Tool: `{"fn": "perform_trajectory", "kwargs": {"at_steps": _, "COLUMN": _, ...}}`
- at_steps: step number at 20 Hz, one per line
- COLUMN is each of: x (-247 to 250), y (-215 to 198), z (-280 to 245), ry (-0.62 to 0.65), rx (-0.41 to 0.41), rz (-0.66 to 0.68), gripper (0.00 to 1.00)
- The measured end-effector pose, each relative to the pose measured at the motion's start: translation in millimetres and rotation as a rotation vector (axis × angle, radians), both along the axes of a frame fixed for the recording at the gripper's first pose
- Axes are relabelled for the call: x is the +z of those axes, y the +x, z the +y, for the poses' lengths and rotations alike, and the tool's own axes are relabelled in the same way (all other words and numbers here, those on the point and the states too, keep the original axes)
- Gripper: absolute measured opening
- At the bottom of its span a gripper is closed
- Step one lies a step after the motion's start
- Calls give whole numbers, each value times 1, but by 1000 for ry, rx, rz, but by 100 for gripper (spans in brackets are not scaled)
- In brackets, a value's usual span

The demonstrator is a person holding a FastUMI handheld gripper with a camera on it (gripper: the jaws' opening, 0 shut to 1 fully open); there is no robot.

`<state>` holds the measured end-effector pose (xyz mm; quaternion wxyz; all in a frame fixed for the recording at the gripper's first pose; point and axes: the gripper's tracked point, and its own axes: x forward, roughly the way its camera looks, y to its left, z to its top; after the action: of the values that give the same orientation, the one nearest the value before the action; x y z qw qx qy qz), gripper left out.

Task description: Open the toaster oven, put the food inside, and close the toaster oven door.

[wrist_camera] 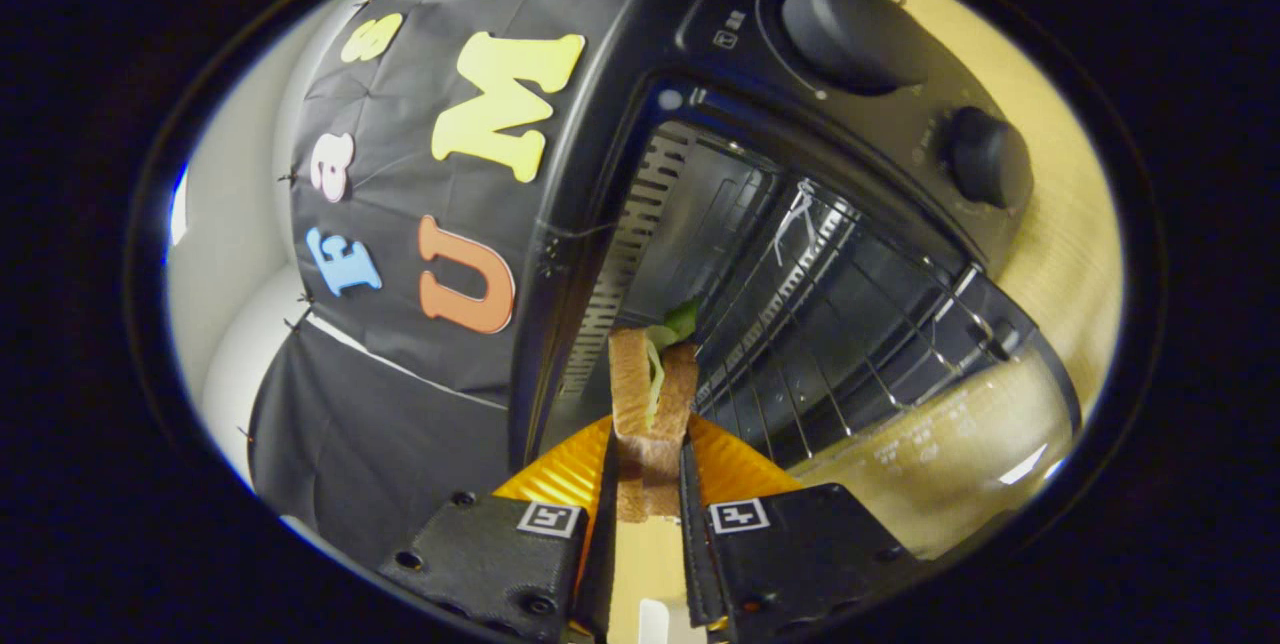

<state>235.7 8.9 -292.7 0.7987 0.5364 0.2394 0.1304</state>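
Note:
My gripper (648,469) is shut on a sandwich (652,394): two brown bread slices with pale and green filling, both fingers pressing on its sides. The sandwich's far end reaches into the mouth of the black toaster oven (700,44), which appears tilted in this view. The oven stands open. Its wire rack (850,324) shows inside the dark cavity, just beyond and to the right of the sandwich. The glass door (960,434) hangs folded down past the rack, reflecting the wooden table.
Two round black knobs (850,24) (988,156) sit on the oven's control panel. A light wooden table (1060,224) carries the oven. The black booth cloth (400,224) hangs behind and left of the oven.

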Motion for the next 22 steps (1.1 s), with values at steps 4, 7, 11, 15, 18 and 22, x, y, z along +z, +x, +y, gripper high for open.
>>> {"fn": "perform_trajectory", "kwargs": {"at_steps": 4, "x": -19, "y": 28, "z": -12, "ry": -42, "rx": -48, "rz": 22, "gripper": 34}}
{"fn": "perform_trajectory", "kwargs": {"at_steps": 7, "x": -22, "y": 30, "z": -20, "ry": -120, "rx": -48, "rz": 2, "gripper": 36}}
{"fn": "perform_trajectory", "kwargs": {"at_steps": 11, "x": -32, "y": 26, "z": -27, "ry": -312, "rx": -5, "rz": -7, "gripper": 44}}
{"fn": "perform_trajectory", "kwargs": {"at_steps": 15, "x": -33, "y": 26, "z": -44, "ry": -560, "rx": -72, "rz": 11, "gripper": 64}}
{"fn": "perform_trajectory", "kwargs": {"at_steps": 18, "x": -30, "y": 23, "z": -68, "ry": -856, "rx": -97, "rz": -13, "gripper": 82}}
{"fn": "perform_trajectory", "kwargs": {"at_steps": 22, "x": -24, "y": 2, "z": -69, "ry": -960, "rx": -89, "rz": -5, "gripper": 96}}
